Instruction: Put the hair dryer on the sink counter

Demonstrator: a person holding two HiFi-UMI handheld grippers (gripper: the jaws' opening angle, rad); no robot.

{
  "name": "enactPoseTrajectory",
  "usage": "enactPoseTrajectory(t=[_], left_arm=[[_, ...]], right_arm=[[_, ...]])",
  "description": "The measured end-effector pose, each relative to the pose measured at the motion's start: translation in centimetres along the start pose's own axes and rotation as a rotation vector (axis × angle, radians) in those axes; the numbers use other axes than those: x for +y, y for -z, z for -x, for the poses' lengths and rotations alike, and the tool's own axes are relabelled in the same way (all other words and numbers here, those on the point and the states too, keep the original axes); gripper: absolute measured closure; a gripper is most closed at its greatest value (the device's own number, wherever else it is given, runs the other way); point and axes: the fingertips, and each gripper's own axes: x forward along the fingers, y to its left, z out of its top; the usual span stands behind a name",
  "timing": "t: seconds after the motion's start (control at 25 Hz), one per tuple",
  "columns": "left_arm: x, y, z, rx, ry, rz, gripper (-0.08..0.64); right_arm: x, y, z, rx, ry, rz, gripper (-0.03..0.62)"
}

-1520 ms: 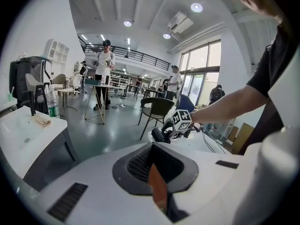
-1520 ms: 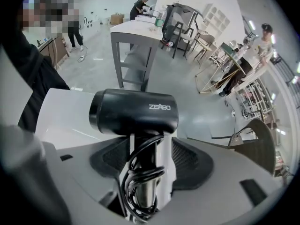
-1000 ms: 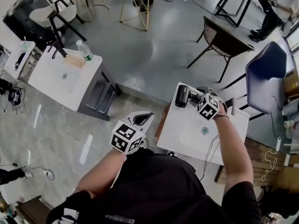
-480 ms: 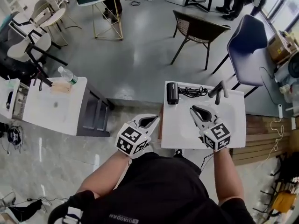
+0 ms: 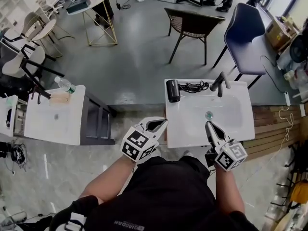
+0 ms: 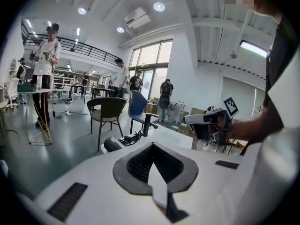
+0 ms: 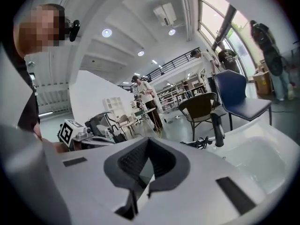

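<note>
In the head view, the hair dryer (image 5: 173, 91) is lying on the sink counter (image 5: 243, 129), at its far left corner, with its cord (image 5: 194, 86) bunched between it and the faucet (image 5: 219, 84); nothing is touching it. A second ago the right gripper (image 5: 211, 125) was reaching right up to the dryer at the back of the counter; now it is hanging over the near rim, well apart from the dryer, and its jaws have just been closing, with nothing between them. The left gripper (image 5: 160, 123) is hovering just off the counter's near left corner, much as it was in both earlier pictures; its claw is looking pressed together and empty.

In the left gripper view, the left claw (image 6: 153, 165) is showing its pads meeting with nothing pinched; beyond it the dryer (image 6: 112, 144) is resting on the white counter beside the faucet (image 6: 146, 124), and the right gripper (image 6: 192, 119) is floating clear of both.

In the right gripper view, the right claw (image 7: 146, 165) is sitting pressed together and bare; the faucet (image 7: 216, 129) and the cord (image 7: 199, 143) are showing past it, while the dryer's body is hiding behind the jaws.

Judging by this, the placing is looking done; the dryer is sitting released on the counter and the hands are appearing to finish.
</note>
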Motion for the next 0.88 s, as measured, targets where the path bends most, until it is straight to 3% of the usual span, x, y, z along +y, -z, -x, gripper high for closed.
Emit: enactPoseTrajectory(t=[0.36, 0.56, 0.88], left_arm=[[-3.0, -0.6, 0.4, -0.058, -0.114, 0.058, 0.56], [-7.0, -1.2, -0.8, -0.085, -0.153, 0.067, 0.56], [-15.0, 0.1, -2.1, -0.07, -0.195, 0.085, 0.56]], right_arm=[[0.3, 0.3, 2.3, 0.053, -0.1, 0.073, 0.588], [0.8, 0.8, 5.1, 0.084, -0.198, 0.147, 0.588], [-1.4, 1.8, 11.6, 0.081, -0.23, 0.129, 0.588]])
